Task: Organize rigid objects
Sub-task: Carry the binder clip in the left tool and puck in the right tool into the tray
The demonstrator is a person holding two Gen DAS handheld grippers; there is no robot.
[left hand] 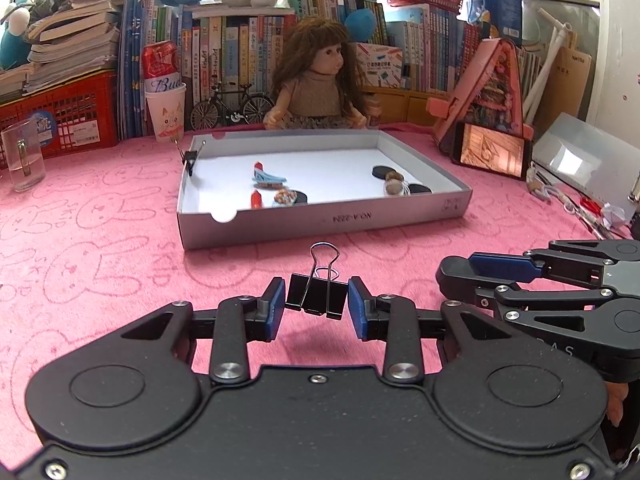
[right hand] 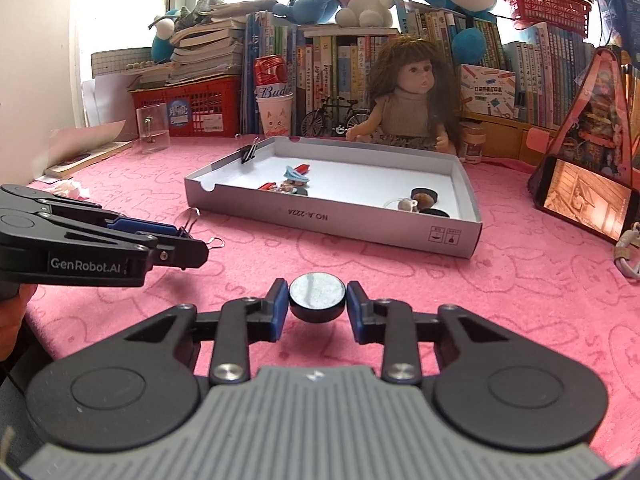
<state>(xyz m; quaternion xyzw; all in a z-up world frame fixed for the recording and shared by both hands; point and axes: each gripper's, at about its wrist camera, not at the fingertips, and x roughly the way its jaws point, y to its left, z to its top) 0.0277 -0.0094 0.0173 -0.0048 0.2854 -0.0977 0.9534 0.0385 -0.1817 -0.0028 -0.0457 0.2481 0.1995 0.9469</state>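
In the left wrist view my left gripper [left hand: 316, 304] is shut on a black binder clip [left hand: 316, 295], whose wire handles point up and away, just above the pink cloth. My right gripper [right hand: 317, 304] is shut on a round black disc with a shiny top [right hand: 317, 298], the blue pads touching its sides. The two grippers are side by side, each visible in the other's view, in front of a shallow grey box [left hand: 320, 224]. The box holds several small toys, black discs [left hand: 382, 172], and another binder clip [left hand: 190, 158] clamped on its left wall.
A clear glass cup [left hand: 22, 156] stands at far left, and a doll [left hand: 314, 80] sits behind the box. A paper cup with a red can [left hand: 164, 92], a red crate and rows of books line the back. A phone [left hand: 492, 152] leans at right.
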